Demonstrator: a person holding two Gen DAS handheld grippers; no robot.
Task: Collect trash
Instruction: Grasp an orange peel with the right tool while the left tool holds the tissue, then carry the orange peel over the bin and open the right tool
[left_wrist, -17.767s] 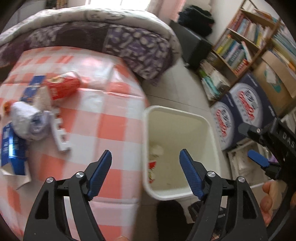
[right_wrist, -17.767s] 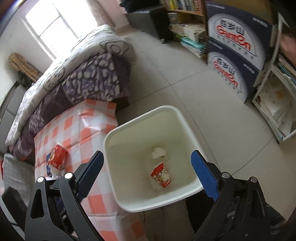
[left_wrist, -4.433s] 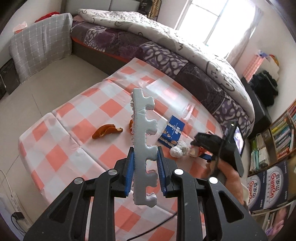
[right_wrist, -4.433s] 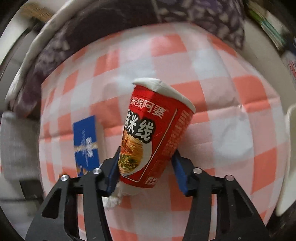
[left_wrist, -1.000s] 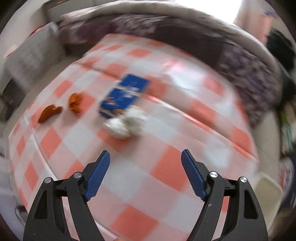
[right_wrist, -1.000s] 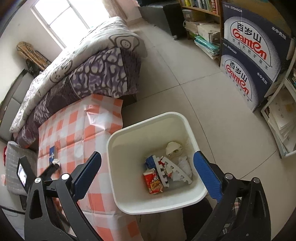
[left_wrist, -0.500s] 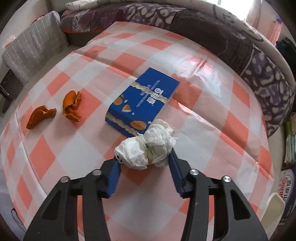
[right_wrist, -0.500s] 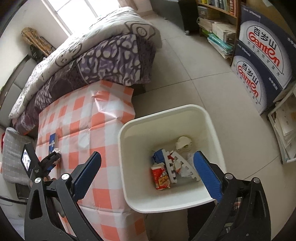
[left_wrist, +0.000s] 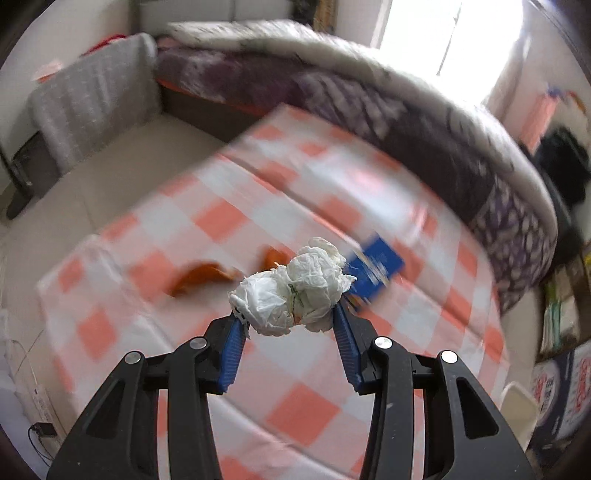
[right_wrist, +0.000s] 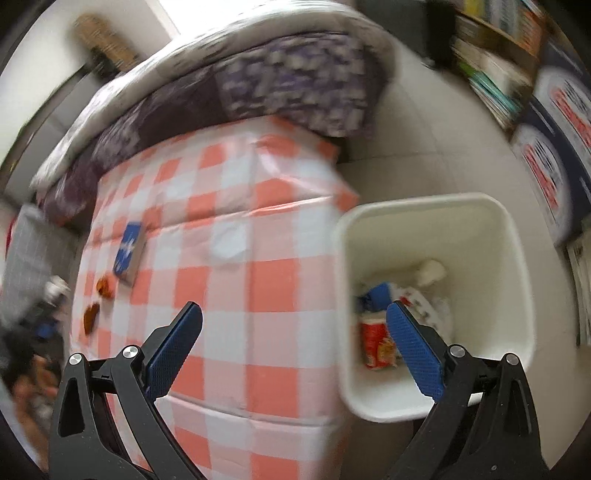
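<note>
Now we see the left gripper (left_wrist: 288, 317) clamped on a crumpled wad of white tissue paper (left_wrist: 291, 286), which sits between the tips of its two blue-padded fingers (left_wrist: 231, 345) and bulges above them, held up off the low table draped in an orange-and-white checked plastic cloth (left_wrist: 229, 218). Beyond the wad, on the cloth, we make out a flat blue cardboard box (left_wrist: 375, 271) to its right and blurred orange peel pieces (left_wrist: 201, 277) to its left; none of them touch the gripper. From the right wrist camera we find the right gripper (right_wrist: 293, 325) spread wide with nothing between its blue pads, hovering over the table's near edge. Its right finger reaches over the white square plastic waste bin (right_wrist: 517, 280) that stands on the pale tiled floor just beside the table. Inside the bin we can see a red printed noodle cup (right_wrist: 375, 347), a blue wrapper (right_wrist: 376, 293) and white scraps lying at the bottom. A bed with a purple patterned quilt (right_wrist: 280, 81) runs along the table's far side.
</note>
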